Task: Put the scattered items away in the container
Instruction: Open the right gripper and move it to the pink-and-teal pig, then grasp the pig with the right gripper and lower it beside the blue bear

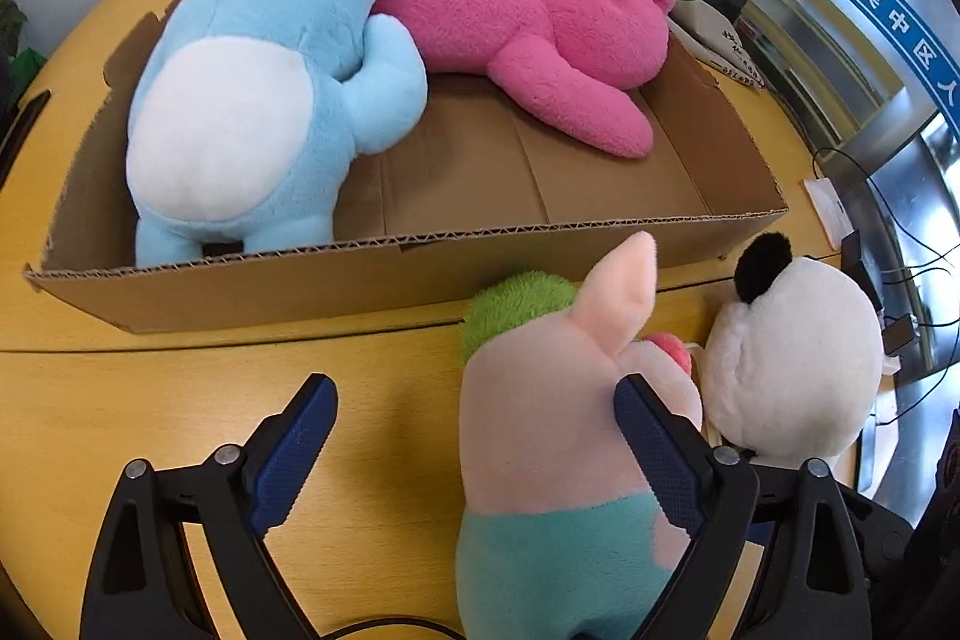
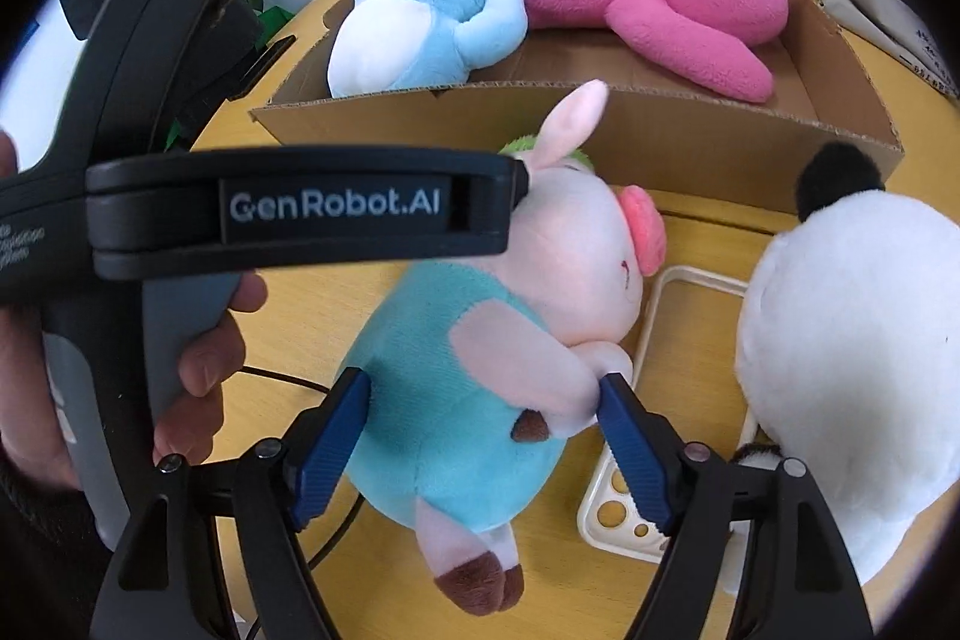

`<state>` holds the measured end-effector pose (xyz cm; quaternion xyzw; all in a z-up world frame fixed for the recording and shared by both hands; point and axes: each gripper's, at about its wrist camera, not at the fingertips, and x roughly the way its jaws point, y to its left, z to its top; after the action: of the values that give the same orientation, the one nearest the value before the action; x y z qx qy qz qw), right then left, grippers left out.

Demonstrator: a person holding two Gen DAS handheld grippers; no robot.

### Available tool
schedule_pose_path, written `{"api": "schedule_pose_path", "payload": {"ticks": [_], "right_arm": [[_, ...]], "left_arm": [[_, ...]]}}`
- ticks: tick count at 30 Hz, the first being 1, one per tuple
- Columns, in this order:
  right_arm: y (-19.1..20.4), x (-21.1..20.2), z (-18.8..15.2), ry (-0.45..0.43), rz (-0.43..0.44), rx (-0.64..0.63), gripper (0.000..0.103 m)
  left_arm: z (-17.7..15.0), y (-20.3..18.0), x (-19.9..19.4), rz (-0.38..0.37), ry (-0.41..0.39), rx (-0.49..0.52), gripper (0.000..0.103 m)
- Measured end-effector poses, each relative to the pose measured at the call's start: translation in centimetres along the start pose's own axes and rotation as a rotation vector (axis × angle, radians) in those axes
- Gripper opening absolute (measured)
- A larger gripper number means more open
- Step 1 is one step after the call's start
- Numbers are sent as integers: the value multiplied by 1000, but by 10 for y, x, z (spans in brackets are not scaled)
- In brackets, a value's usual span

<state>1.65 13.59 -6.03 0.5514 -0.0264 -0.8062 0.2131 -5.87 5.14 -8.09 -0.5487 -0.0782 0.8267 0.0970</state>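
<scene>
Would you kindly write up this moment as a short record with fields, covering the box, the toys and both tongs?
container: open brown cardboard box on the yellow wooden table
inside box: light blue plush with white belly; bright pink plush
outside box: pale pink pig plush in teal clothes; white plush with black ear; cream phone case
left tongs: open, right pad against pig's head
right tongs: open, astride pig's body and arm
remaining: pig and white plush not yet boxed
</scene>
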Motion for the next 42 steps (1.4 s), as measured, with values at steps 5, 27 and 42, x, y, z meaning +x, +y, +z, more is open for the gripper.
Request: {"api": "schedule_pose_path", "payload": {"ticks": [5, 27, 42], "right_arm": [[-1, 3, -3, 17, 13, -21, 79], [13, 13, -5, 41, 28, -88, 80], [8, -80, 82, -316, 114, -122, 63]], "left_arm": [[-1, -7, -9, -81, 16, 20, 97], [-7, -14, 0, -107, 67, 26, 67], [106, -46, -124, -59, -298, 204, 65]]}}
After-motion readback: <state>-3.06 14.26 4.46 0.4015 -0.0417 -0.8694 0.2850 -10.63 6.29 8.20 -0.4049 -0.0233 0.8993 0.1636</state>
